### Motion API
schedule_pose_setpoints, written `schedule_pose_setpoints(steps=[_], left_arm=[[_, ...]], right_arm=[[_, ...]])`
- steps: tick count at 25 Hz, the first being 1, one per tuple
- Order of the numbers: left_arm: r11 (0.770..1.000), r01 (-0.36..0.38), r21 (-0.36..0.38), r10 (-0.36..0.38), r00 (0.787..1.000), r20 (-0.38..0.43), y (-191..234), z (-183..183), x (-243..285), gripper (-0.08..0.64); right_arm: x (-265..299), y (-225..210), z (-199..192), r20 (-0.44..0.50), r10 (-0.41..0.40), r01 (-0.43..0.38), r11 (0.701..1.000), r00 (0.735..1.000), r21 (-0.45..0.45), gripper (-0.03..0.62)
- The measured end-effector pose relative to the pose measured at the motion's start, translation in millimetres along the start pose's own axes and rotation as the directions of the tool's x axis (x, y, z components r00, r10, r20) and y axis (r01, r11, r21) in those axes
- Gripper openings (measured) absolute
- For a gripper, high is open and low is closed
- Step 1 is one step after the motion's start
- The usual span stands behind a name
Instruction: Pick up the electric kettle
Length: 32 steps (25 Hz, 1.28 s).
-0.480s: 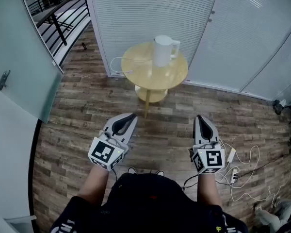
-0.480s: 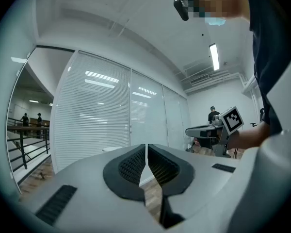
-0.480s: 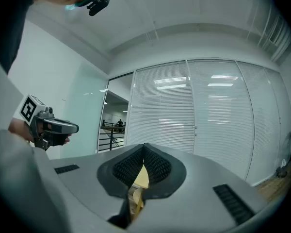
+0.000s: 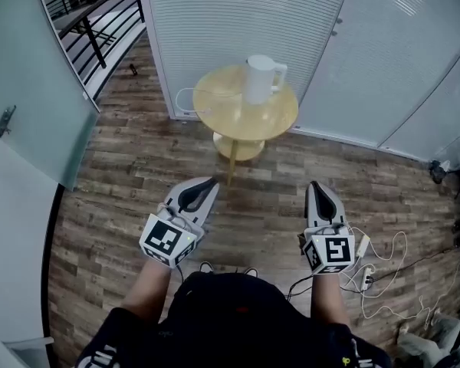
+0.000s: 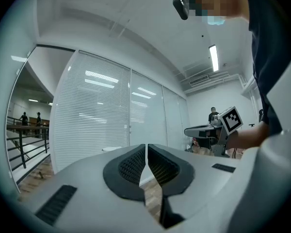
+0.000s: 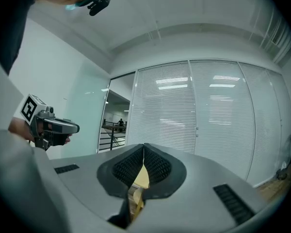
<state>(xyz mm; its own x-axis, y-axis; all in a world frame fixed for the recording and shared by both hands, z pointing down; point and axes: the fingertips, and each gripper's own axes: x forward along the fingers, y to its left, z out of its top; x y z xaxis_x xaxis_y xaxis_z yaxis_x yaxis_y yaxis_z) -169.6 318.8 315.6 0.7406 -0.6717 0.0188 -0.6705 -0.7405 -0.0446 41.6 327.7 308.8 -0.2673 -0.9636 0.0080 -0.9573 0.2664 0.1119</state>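
Note:
A white electric kettle [image 4: 261,79] stands upright on a round yellow wooden table [image 4: 230,110] near the blinds, with its handle to the right. Both grippers hover level over the wooden floor, well short of the table. My left gripper [image 4: 212,182] is shut with nothing in it, and in the left gripper view its pads [image 5: 146,145] meet. My right gripper [image 4: 316,184] is also shut and empty. In the right gripper view only a sliver of the table [image 6: 141,178] shows below the gripper [image 6: 144,144]. The kettle is hidden in both gripper views.
A white cord [image 4: 185,98] runs off the table's left side. White cables and a power strip [image 4: 368,278] lie on the floor at the right. Glass walls with blinds [image 4: 238,21] stand behind the table, and a glass panel [image 4: 31,90] stands at the left.

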Motion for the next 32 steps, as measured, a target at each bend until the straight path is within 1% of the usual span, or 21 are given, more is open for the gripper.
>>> schedule_pose_setpoints(steps=[3, 8, 11, 14, 18, 21, 26, 29, 32], left_arm=[[1.000, 0.001, 0.001, -0.001, 1.000, 0.002, 3, 2, -6, 0.035], [1.000, 0.008, -0.001, -0.008, 1.000, 0.003, 20, -2, -24, 0.035], [0.999, 0.032, -0.009, -0.032, 0.999, -0.001, 31, -10, -39, 0.035], [0.998, 0.056, -0.022, -0.056, 0.998, 0.004, 39, -24, -46, 0.035], [0.996, 0.087, -0.034, -0.087, 0.996, -0.012, 45, -37, -43, 0.035], [0.995, 0.100, -0.029, -0.101, 0.995, -0.017, 51, -40, -34, 0.035], [0.996, 0.087, -0.016, -0.087, 0.996, -0.020, 63, -36, 3, 0.035], [0.997, 0.079, -0.007, -0.079, 0.996, -0.028, 64, -32, 34, 0.035], [0.997, 0.074, -0.006, -0.074, 0.997, -0.035, 63, -31, 77, 0.035]], right_arm=[[1, 2, 4, 0.017, -0.021, 0.021, 1.000, 1.000, 0.017, 0.025], [9, 14, 1, -0.001, -0.058, 0.058, 0.998, 0.998, 0.024, 0.025], [12, 34, -4, -0.012, -0.063, 0.063, 0.998, 0.998, 0.021, 0.025], [13, 51, -17, -0.040, -0.071, 0.072, 0.997, 0.997, 0.013, 0.026], [18, 56, -29, -0.070, -0.088, 0.089, 0.996, 0.994, 0.015, 0.026], [28, 48, -33, -0.073, -0.095, 0.097, 0.995, 0.993, 0.023, 0.026], [56, 21, -40, -0.059, -0.083, 0.086, 0.995, 0.995, 0.048, 0.026], [77, -5, -43, -0.050, -0.066, 0.069, 0.995, 0.997, 0.067, 0.026], [98, -42, -47, -0.049, -0.045, 0.049, 0.996, 0.998, 0.073, 0.026]])
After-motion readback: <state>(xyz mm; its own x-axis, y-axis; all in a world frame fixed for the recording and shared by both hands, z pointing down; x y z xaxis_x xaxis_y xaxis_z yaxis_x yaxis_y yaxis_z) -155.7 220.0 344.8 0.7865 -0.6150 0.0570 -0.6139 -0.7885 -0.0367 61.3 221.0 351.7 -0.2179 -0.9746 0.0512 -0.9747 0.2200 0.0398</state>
